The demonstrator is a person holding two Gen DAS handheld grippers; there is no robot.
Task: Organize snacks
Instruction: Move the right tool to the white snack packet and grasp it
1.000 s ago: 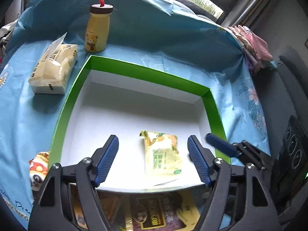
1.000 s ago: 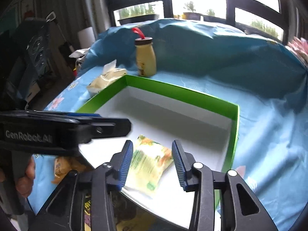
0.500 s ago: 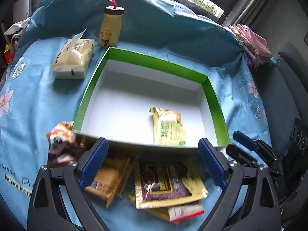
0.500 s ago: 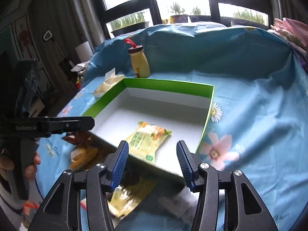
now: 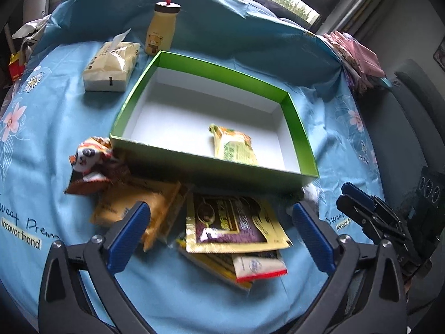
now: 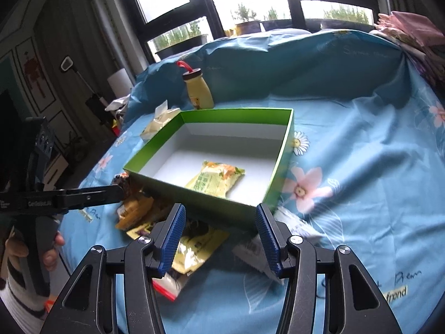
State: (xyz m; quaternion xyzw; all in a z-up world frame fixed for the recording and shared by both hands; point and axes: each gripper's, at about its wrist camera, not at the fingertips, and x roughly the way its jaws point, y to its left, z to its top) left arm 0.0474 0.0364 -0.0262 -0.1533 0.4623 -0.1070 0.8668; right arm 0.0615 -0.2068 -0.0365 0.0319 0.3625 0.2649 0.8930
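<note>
One packet [image 5: 235,149] lies in the green box [image 5: 301,136], toward its near right part, and neither gripper touches it. A second ago both grippers hung low over the box with that packet between or just ahead of their pads; since then both have drawn back toward the near edge of the table, so the whole box now shows in each view and the loose pile in front of it has come into sight.

The left gripper [image 5: 222,231] has just been opening and now stands at its widest, nothing between its jaws; it hovers over the pile. The right gripper [image 6: 221,238] has also opened a little, then held, and stands part open and empty, at 3 o'clock from the left one.

The pile sits at 6 o'clock from the box: a purple-and-yellow pouch [image 5: 230,228] on top, an orange pouch [image 5: 139,206] at 9 o'clock from it, a panda packet [image 5: 89,161] by the box's near left corner, and a red-edged sachet [image 5: 258,267] poking out at 5 o'clock. A tissue pack [image 5: 111,66] and a bottle [image 5: 161,32] stand at 11 o'clock of the box, well apart from the work.

My reading: one drop is finished, most snacks remain outside, and the wide left jaws suggest the purple pouch comes next. Overlapped pouches could lift together.
</note>
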